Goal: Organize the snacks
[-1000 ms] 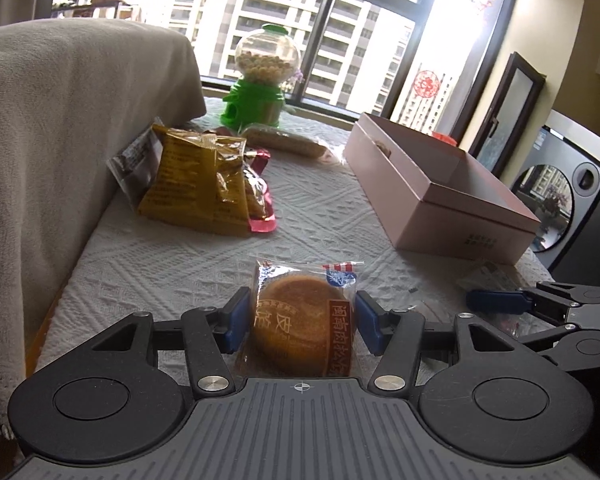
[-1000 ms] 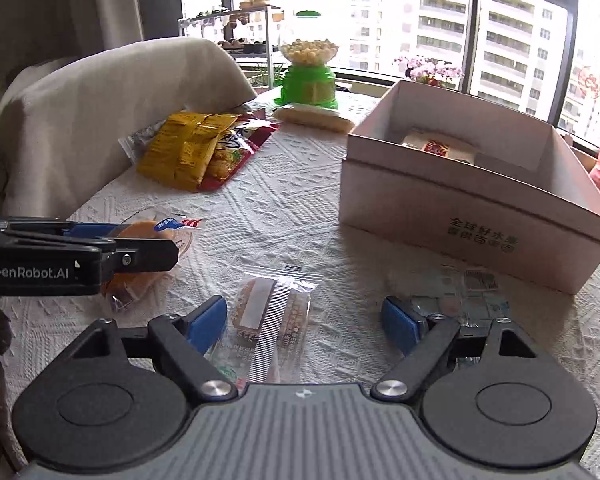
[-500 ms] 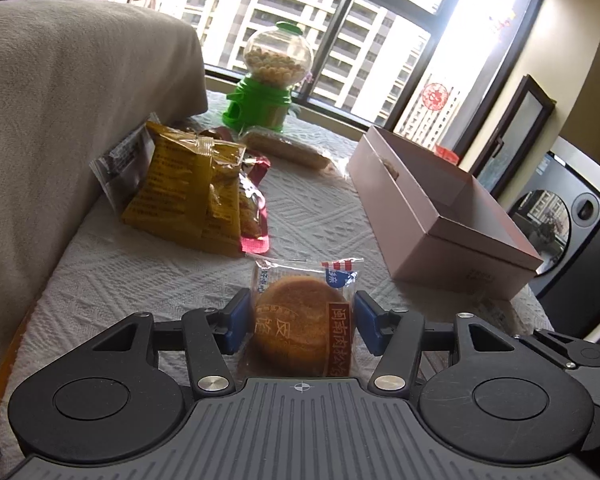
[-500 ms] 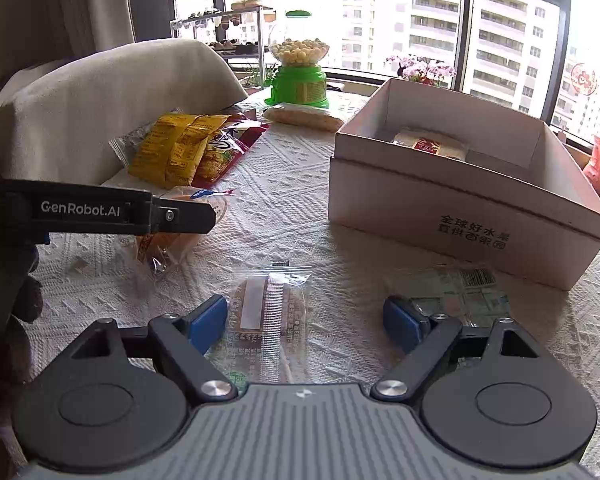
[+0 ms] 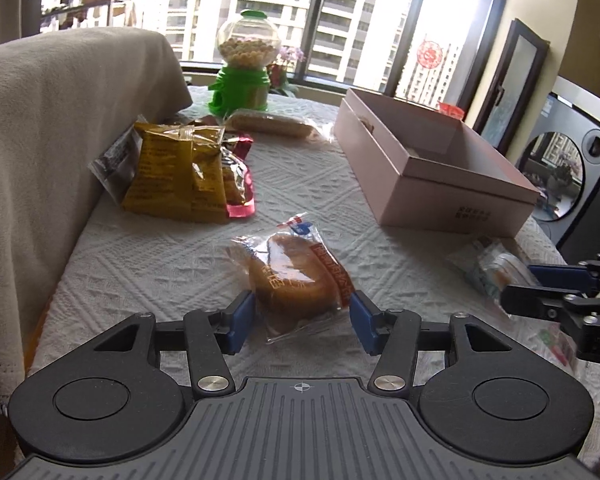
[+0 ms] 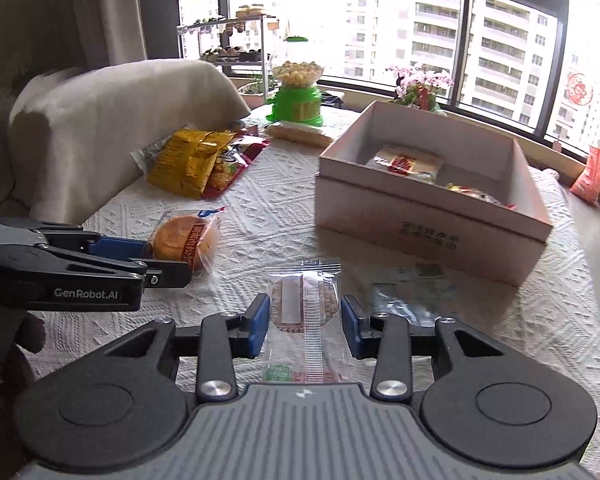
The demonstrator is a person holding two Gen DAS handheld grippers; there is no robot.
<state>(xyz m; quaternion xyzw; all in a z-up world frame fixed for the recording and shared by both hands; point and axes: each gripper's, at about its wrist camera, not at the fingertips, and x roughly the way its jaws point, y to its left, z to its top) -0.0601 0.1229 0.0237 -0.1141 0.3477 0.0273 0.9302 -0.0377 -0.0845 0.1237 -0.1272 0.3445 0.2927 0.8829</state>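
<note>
A round golden cake in a clear wrapper (image 5: 296, 276) hangs tilted just above the tablecloth. My left gripper (image 5: 300, 320) is shut on it, jaws still closing; its tip (image 6: 168, 264) shows in the right wrist view. A clear packet of biscuits (image 6: 304, 312) sits between the blue pads of my right gripper (image 6: 305, 326). Those jaws are closing and pressing on its sides. The left wrist view shows that gripper (image 5: 516, 284) with the packet at the far right. The open pink box (image 6: 420, 220) holds a few wrapped snacks.
Yellow and red snack bags (image 5: 172, 176) lie by a chair draped in beige cloth (image 5: 60, 140). A green candy dispenser (image 5: 244, 80) and a long bread packet (image 5: 272, 124) stand at the back. A greenish packet (image 6: 416, 292) lies before the box.
The right gripper's jaws have come together onto the clear biscuit packet and risen a little. The left gripper has lifted the cake packet, which now hangs tilted.
</note>
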